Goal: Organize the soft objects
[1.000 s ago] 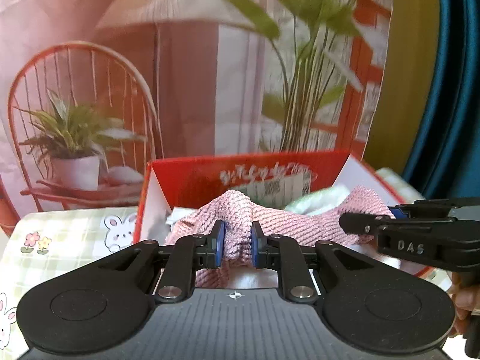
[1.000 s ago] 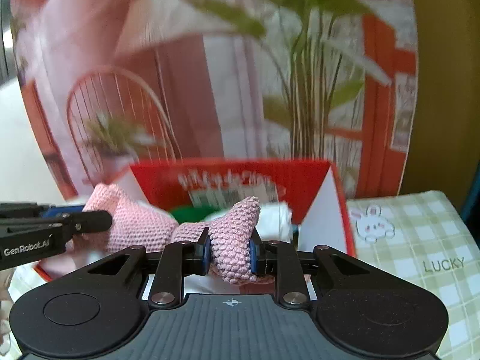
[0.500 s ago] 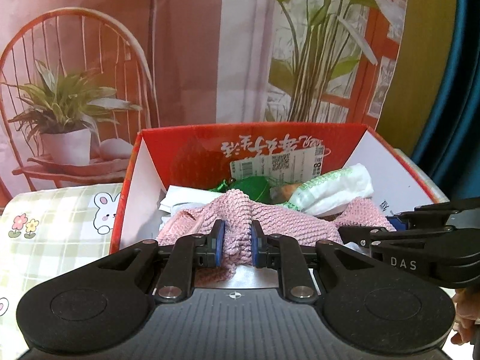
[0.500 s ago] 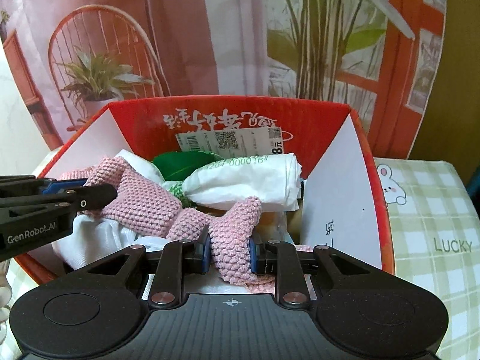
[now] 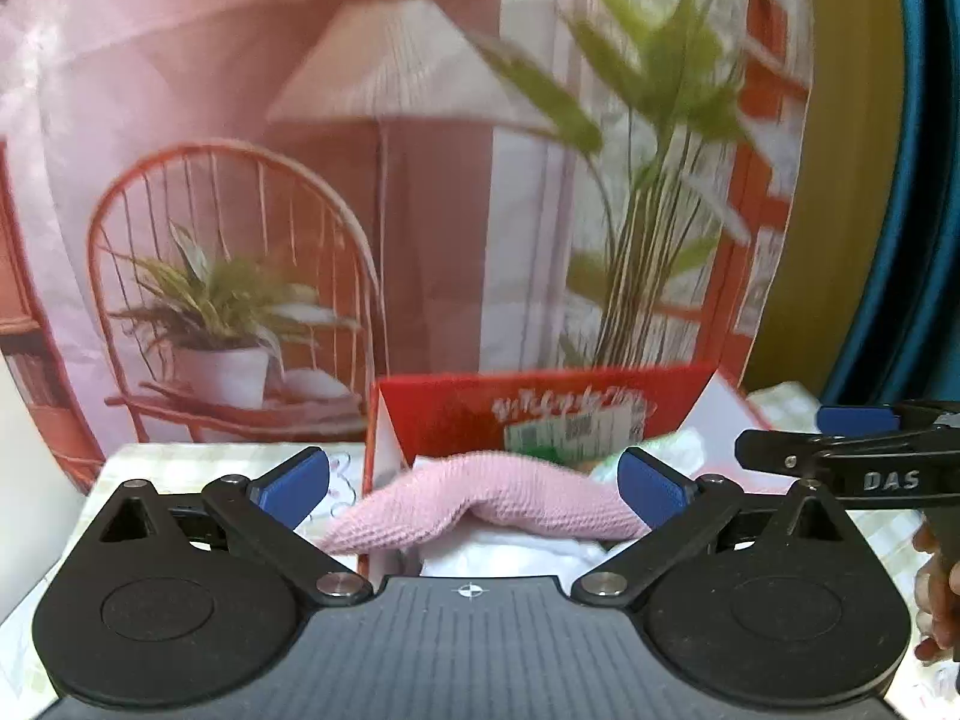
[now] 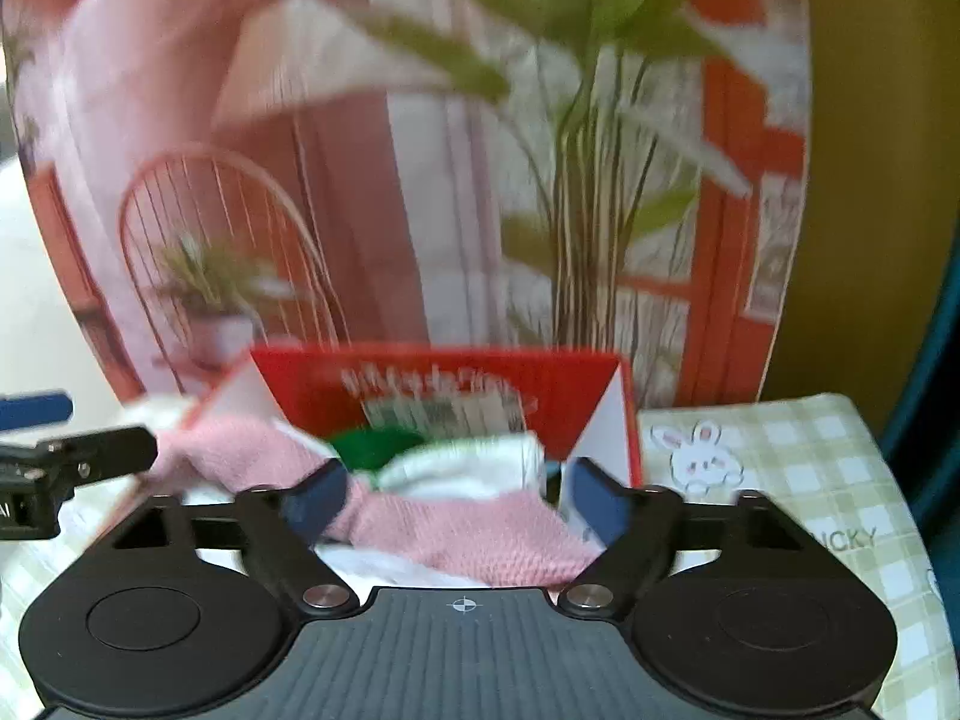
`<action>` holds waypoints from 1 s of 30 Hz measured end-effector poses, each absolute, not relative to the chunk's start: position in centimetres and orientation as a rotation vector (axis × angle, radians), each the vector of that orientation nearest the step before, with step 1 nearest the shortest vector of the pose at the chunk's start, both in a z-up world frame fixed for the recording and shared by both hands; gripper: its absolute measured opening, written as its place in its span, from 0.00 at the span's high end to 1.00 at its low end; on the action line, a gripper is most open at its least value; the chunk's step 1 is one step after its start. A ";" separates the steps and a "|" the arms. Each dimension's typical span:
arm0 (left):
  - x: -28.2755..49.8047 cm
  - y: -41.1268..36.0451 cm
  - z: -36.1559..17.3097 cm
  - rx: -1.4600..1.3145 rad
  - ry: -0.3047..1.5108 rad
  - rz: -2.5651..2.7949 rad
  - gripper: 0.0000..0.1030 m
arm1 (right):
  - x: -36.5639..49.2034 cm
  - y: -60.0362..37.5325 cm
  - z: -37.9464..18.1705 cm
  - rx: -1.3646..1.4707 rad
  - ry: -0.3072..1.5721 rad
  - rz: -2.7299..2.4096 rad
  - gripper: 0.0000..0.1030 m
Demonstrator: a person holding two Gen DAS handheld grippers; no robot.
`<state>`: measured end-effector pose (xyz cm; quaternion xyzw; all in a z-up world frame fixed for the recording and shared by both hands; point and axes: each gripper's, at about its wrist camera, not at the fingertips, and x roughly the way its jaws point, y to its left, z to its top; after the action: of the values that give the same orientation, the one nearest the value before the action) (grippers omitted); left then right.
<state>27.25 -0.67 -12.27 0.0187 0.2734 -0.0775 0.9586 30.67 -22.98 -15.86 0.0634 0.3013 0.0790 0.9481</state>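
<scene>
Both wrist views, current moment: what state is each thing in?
Left hand-held gripper: jaws just opened wide, nothing gripped.
Right hand-held gripper: jaws just opened, nothing gripped.
Pink knitted cloth: released, draped over the box's near left edge.
Red cardboard box: open-topped, holding soft items.
White plastic-wrapped bundle: lying inside the box.

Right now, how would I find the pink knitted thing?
Look for the red box in front of the backdrop. The pink knitted cloth lies across its near side, one end hanging over the left wall. Its neighbours are smooth white and green; only it is pink and bumpy.
</scene>
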 end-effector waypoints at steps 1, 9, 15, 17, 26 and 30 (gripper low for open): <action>26.6 -0.6 -11.5 0.033 0.519 -0.155 0.00 | 30.0 -23.2 -15.0 0.133 0.590 0.159 0.06; 20.0 -1.1 -5.0 0.048 0.376 -0.111 0.00 | 23.9 -23.2 -7.7 0.100 0.429 0.142 0.00; 14.9 -1.9 -1.5 0.067 0.297 -0.077 0.00 | 18.7 -23.4 -3.4 0.107 0.341 0.150 0.00; 13.3 -2.1 -0.5 0.066 0.275 -0.068 0.00 | 17.0 -23.5 -2.2 0.092 0.317 0.148 0.00; 9.1 -2.0 2.4 0.039 0.226 -0.024 0.00 | 12.1 -23.7 1.1 0.059 0.256 0.132 0.00; 8.5 -1.9 2.7 0.044 0.223 -0.021 0.00 | 11.3 -23.5 1.8 0.048 0.252 0.126 0.00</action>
<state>8.49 -1.93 2.65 0.0221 0.1111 -0.0103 0.9935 11.26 -23.53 1.82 0.0239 0.1255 0.0626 0.9898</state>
